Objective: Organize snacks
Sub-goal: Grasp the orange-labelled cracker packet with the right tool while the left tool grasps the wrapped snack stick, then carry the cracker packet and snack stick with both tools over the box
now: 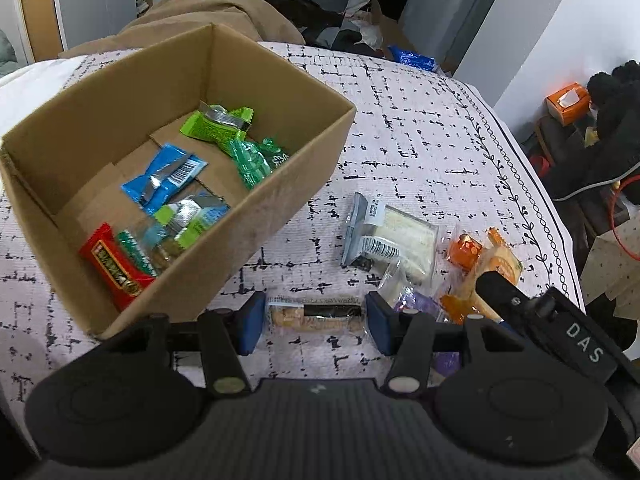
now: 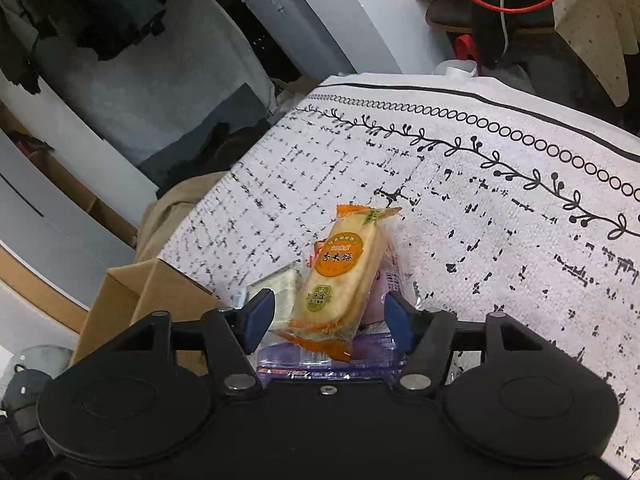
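Note:
An open cardboard box point(image 1: 256, 216) on the patterned bedspread point(image 1: 420, 128) holds several snack packets: green, blue and red. My left gripper point(image 1: 316, 326) is beside the box's near corner, shut on a biscuit bar point(image 1: 316, 314) held end to end between its blue pads. To the right lie a white sandwich packet point(image 1: 400, 240), a small orange packet point(image 1: 464, 252) and a purple packet point(image 1: 420, 304). My right gripper point(image 2: 328, 316) is open around an orange rice-cracker packet point(image 2: 340, 268). The packet leans tilted on the purple packet point(image 2: 320, 360), with a gap at each pad.
A blue packet point(image 1: 412, 58) lies at the bed's far edge. A tan blanket point(image 1: 208, 12) is bunched behind the box. Off the bed's right side are an orange tissue box point(image 1: 568, 102), dark clothes and a red cable point(image 2: 500, 4). The box corner point(image 2: 160, 292) is left of my right gripper.

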